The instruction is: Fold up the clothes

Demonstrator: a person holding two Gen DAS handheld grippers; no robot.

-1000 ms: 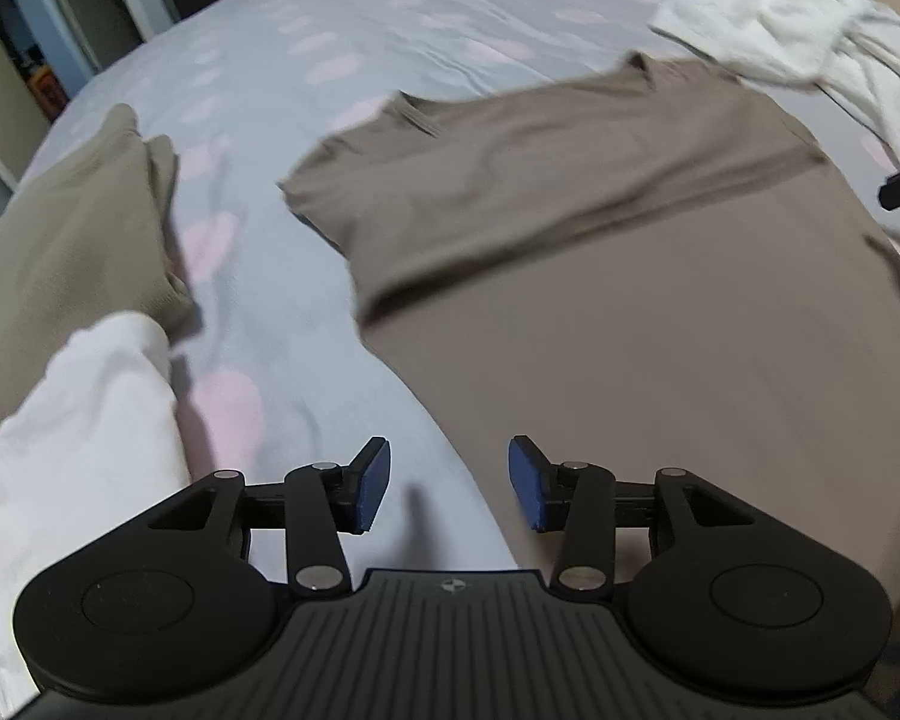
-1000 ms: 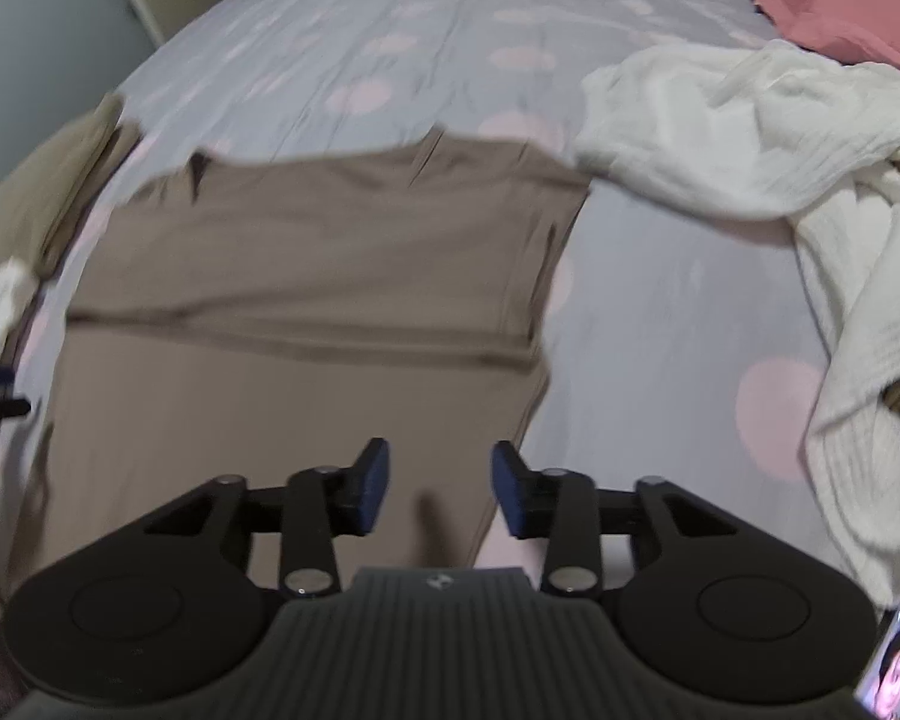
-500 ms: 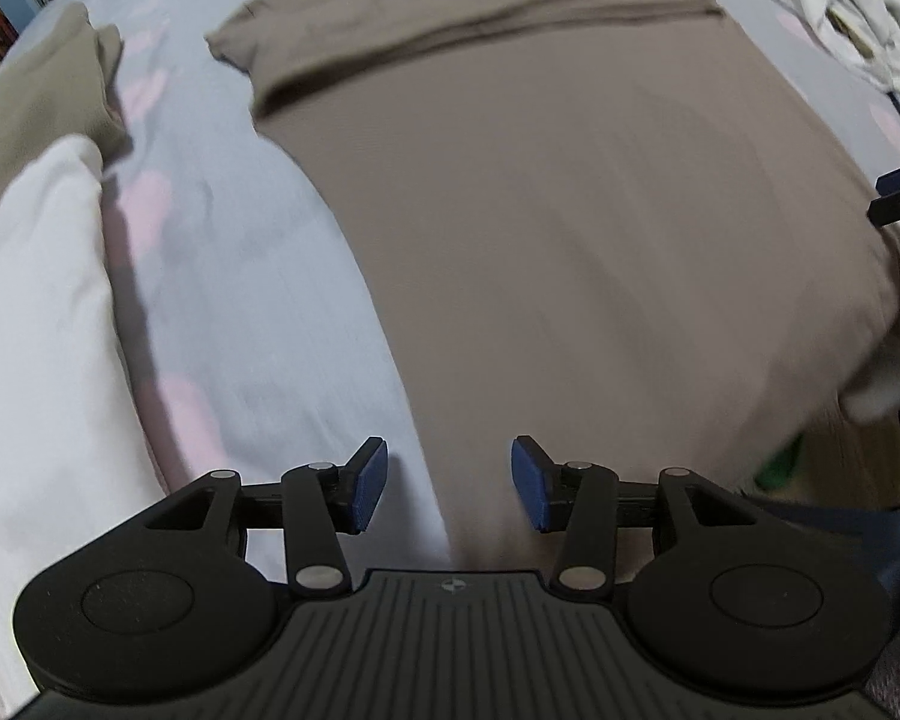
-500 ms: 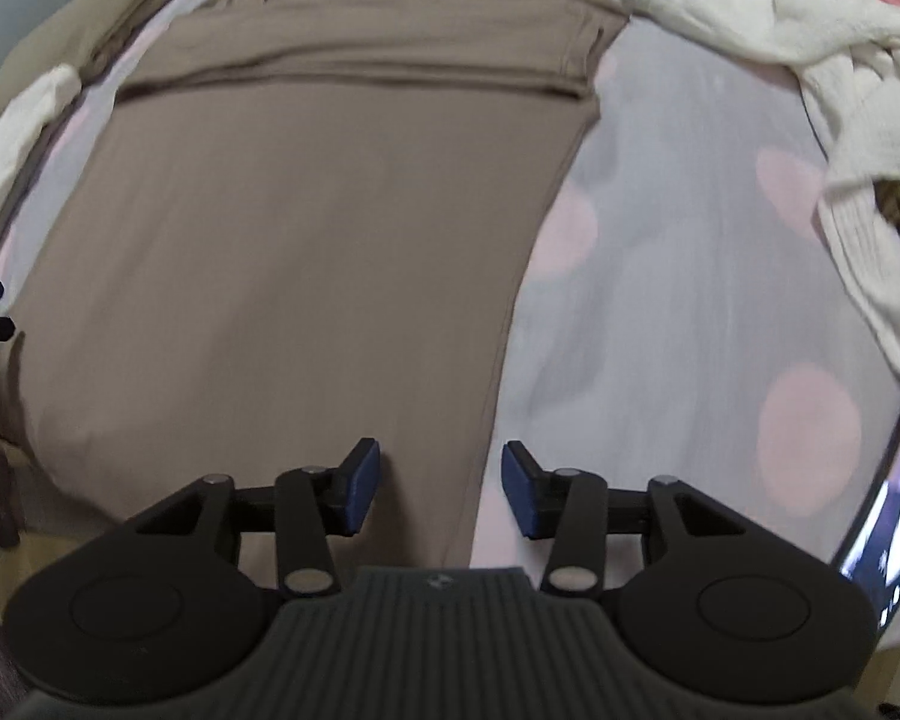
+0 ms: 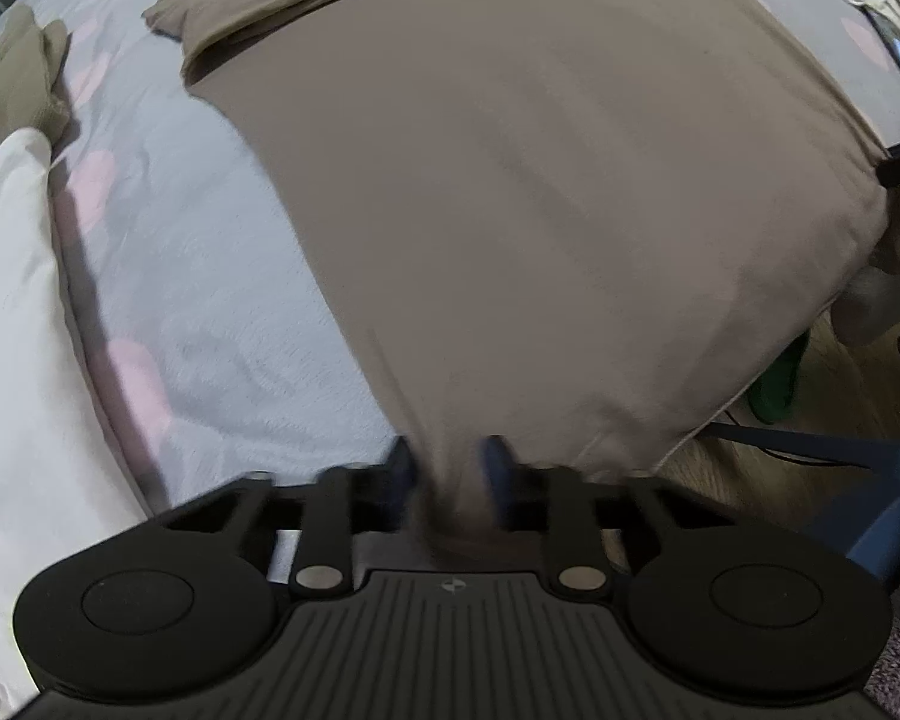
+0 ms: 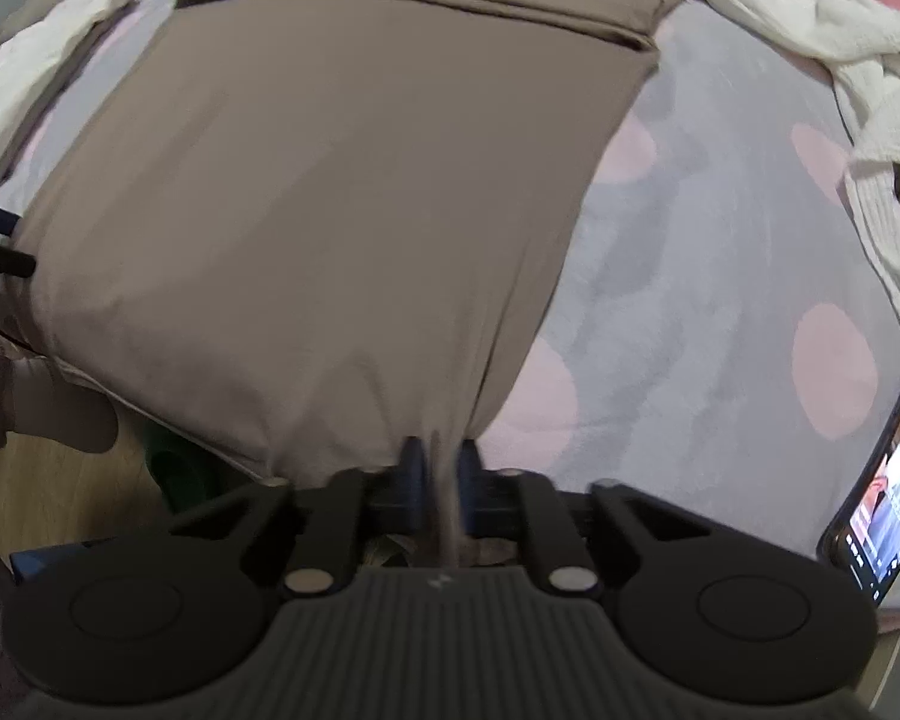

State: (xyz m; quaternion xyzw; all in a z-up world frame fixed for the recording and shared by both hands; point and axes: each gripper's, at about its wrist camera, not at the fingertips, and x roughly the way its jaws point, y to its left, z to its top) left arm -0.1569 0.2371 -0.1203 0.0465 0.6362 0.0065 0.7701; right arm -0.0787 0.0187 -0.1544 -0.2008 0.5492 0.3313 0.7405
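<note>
A brown T-shirt (image 5: 540,180) lies flat on the bed, its top part folded over at the far end. Its hem reaches the bed's near edge. My left gripper (image 5: 450,468) is closing its jaws on the hem's left corner, and the cloth bunches between the blue pads. In the right wrist view the same shirt (image 6: 330,192) spreads to the upper left. My right gripper (image 6: 441,468) is closing on the hem's right corner, with a pinch of fabric between its pads.
The grey sheet with pink dots (image 5: 210,300) covers the bed. A white folded garment (image 5: 12,330) and an olive one (image 5: 6,90) lie at the left. A white pile (image 6: 810,42) and a phone (image 6: 882,492) lie at the right. Wooden floor (image 5: 780,480) shows below the edge.
Both grippers came back along the shirt from its folded top to its hem. Their jaws stood open with nothing between them; now each is clamped on a hem corner.
</note>
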